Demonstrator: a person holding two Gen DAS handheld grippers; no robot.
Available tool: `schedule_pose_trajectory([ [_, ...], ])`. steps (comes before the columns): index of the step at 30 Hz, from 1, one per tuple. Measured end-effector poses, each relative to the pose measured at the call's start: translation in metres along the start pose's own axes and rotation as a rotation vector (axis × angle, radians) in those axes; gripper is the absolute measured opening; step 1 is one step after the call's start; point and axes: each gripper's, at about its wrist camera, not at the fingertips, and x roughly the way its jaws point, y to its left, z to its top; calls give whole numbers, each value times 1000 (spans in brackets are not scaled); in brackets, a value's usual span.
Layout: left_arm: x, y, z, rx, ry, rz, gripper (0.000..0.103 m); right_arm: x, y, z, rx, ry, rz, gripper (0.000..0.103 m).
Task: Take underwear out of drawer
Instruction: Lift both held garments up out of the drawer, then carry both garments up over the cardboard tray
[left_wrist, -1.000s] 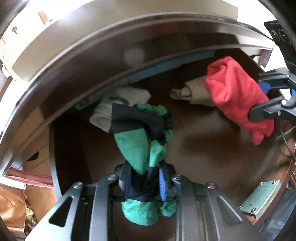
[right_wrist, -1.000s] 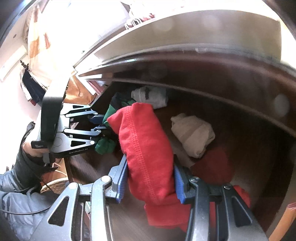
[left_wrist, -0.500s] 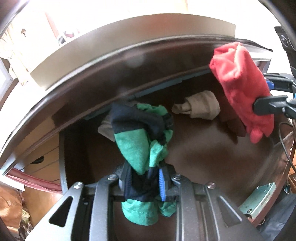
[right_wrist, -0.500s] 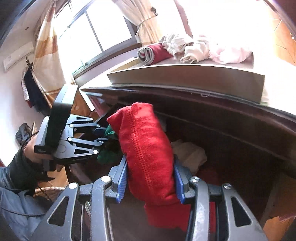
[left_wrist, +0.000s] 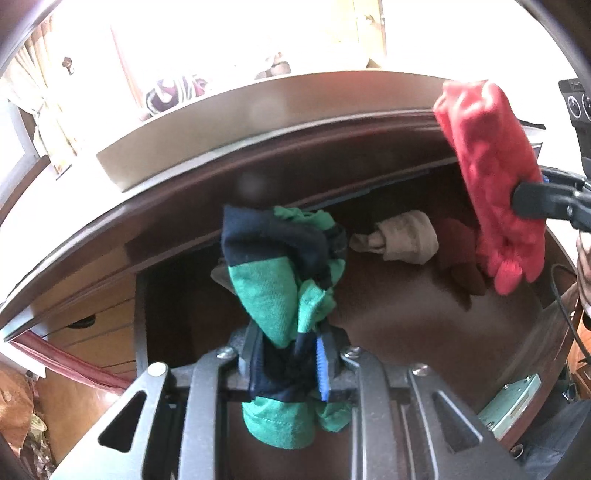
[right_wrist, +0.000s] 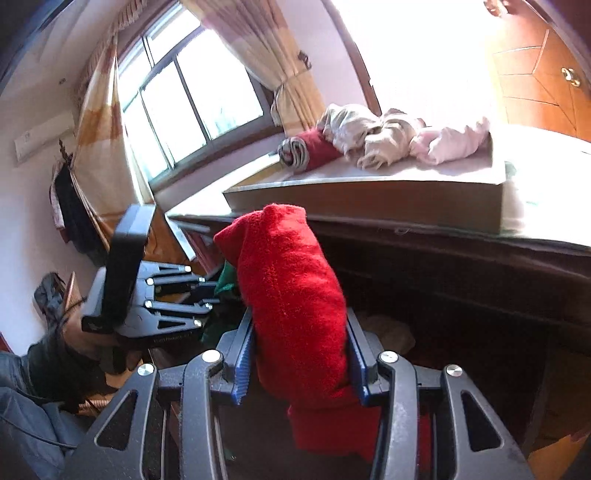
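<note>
Left gripper (left_wrist: 290, 363): level above the open drawer (left_wrist: 424, 314), jaws clamped on green-and-navy underwear (left_wrist: 277, 280), knit, bunched, held clear of the drawer floor.
Right gripper (right_wrist: 299, 363): raised higher, jaws clamped on red underwear (right_wrist: 295, 306), fuzzy, rolled, upright.
Writing: embossed text on the left gripper's side, unreadable.
Drawer: dark glossy wood; a beige rolled garment (left_wrist: 402, 238) and a maroon garment (left_wrist: 460, 258) lie inside.
Top surface: crumpled pale clothes (right_wrist: 388, 134).

No readable text, faint embossed lettering on the left gripper (right_wrist: 207, 293) body, perhaps a brand, too blurred
</note>
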Motion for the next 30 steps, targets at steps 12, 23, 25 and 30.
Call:
schedule_pose_trajectory([
  [12,-14,3,-9,-33,-47,4,21,-23,-12,2,75,-143,123,46],
  [23,-16,4,-9,-45,-58,-5,21,-20,-41,5,244,-117,285,46],
  [25,-15,4,-9,-47,-56,-12,21,-16,-51,5,307,-105,345,46],
  [30,-15,4,-8,-52,-52,-19,21,-17,-64,3,377,-124,382,46],
])
